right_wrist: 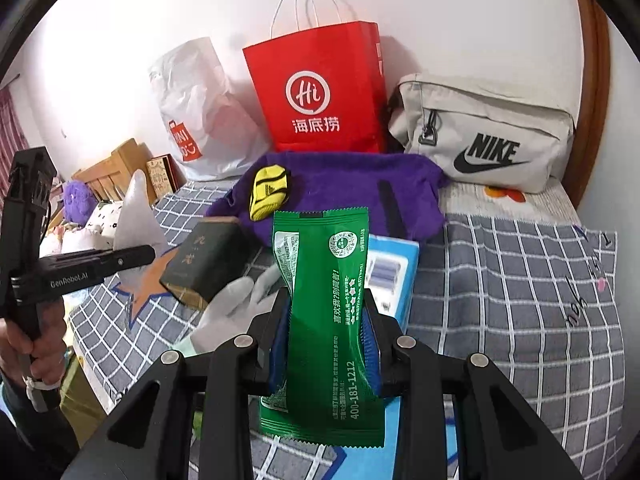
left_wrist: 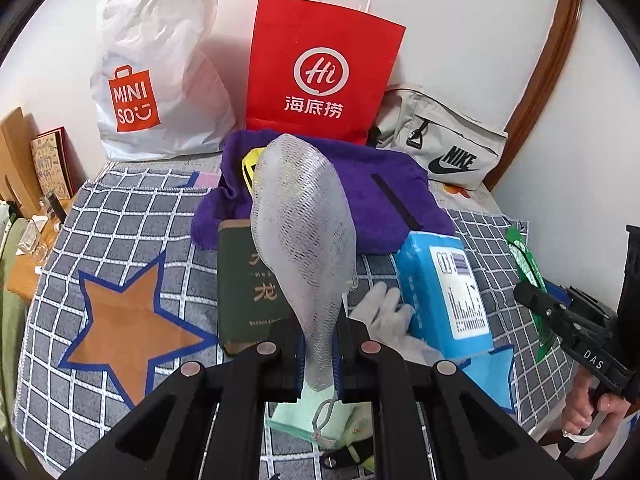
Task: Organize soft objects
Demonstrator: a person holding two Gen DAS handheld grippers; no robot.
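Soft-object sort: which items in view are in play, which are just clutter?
In play:
- white mesh pouch, in left claw
- green packet, in right claw
- purple towel
- yellow fabric item on the towel
- grey glove
- red paper bag, white plastic bag, Nike pouch: likely containers

Clutter:
- green book
- blue box

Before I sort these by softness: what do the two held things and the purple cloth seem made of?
White pouch: open-weave mesh, probably synthetic, holes visible. Green packet: glossy printed plastic film, crimped ends. Purple cloth: fuzzy matte pile, likely terry or fleece.
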